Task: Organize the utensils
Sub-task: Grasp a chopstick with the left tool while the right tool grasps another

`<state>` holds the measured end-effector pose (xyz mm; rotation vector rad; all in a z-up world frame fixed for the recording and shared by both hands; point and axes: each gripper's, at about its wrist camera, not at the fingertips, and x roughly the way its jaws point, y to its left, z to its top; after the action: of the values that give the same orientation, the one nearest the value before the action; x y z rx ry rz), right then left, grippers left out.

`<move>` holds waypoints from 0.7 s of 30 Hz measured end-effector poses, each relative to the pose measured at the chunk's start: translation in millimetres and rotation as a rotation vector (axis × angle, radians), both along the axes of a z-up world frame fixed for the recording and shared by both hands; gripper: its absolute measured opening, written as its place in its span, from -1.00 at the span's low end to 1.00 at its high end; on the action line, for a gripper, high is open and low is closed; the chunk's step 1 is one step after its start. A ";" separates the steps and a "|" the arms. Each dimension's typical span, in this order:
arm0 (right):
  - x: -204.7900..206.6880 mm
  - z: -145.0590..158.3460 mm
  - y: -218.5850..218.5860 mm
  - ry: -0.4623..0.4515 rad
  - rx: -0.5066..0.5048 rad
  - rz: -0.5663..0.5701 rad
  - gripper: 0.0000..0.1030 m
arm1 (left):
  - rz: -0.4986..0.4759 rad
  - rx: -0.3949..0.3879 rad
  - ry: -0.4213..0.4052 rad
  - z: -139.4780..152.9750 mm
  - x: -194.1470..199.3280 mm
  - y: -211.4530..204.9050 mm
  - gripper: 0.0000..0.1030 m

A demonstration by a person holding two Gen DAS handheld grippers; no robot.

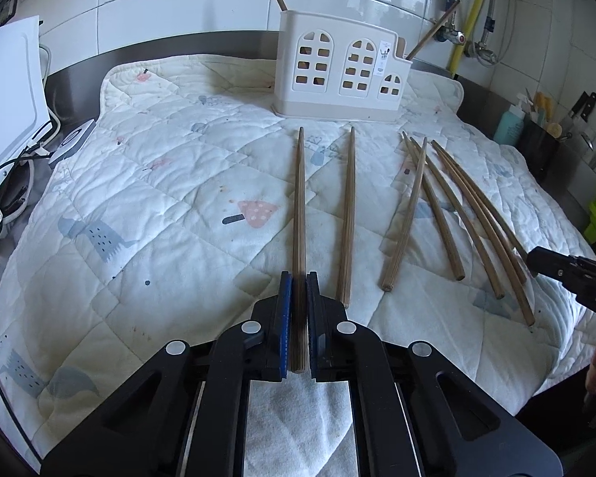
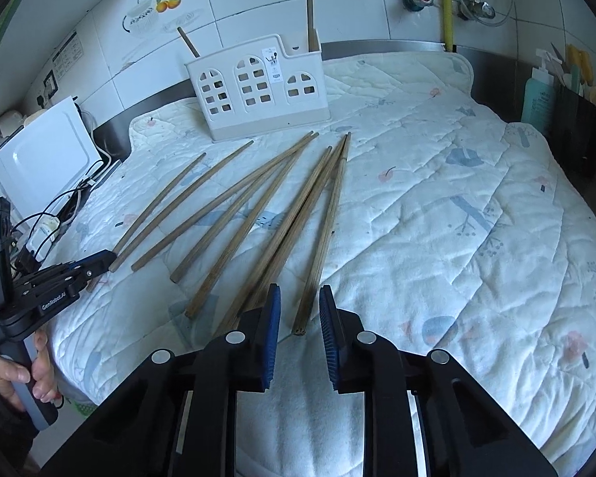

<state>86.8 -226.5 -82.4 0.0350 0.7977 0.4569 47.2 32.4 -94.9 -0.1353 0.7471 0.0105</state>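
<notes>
Several brown wooden chopsticks lie on a quilted white mat (image 1: 159, 183) in front of a cream utensil holder (image 1: 341, 75) (image 2: 258, 91). Two chopsticks stand in the holder, one at each end. My left gripper (image 1: 299, 278) is shut on the near end of the leftmost chopstick (image 1: 300, 198), which lies flat on the mat. My right gripper (image 2: 298, 298) is low over the mat with its blue pads apart. The butt of one chopstick (image 2: 322, 246) sits between the pads, touching neither. Each gripper shows in the other's view: the left gripper (image 2: 103, 258) and the right gripper (image 1: 536, 258).
A white appliance (image 1: 8, 91) with cables sits left of the mat. A teal bottle (image 1: 510, 123) and a dark knife block (image 2: 580, 127) stand at the right. A tiled wall with pipes rises behind the holder. A hand (image 2: 20, 365) grips the left handle.
</notes>
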 end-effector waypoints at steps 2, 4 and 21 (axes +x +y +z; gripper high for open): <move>4.5 -3.9 2.3 0.003 -0.013 -0.017 -0.70 | 0.000 -0.016 0.002 -0.2 1.1 2.2 -0.89; 6.6 -6.1 4.2 -0.006 -0.023 -0.032 -0.77 | 0.004 -0.040 0.001 -0.7 1.8 5.0 -0.89; -9.2 64.7 -17.3 -0.228 -0.045 -0.053 -0.86 | -0.006 -0.053 -0.075 19.4 -6.1 10.3 -0.89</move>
<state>77.6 -243.8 -17.8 -0.0377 0.5816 0.3850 41.1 42.6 -75.5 -0.1828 0.6726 -0.0194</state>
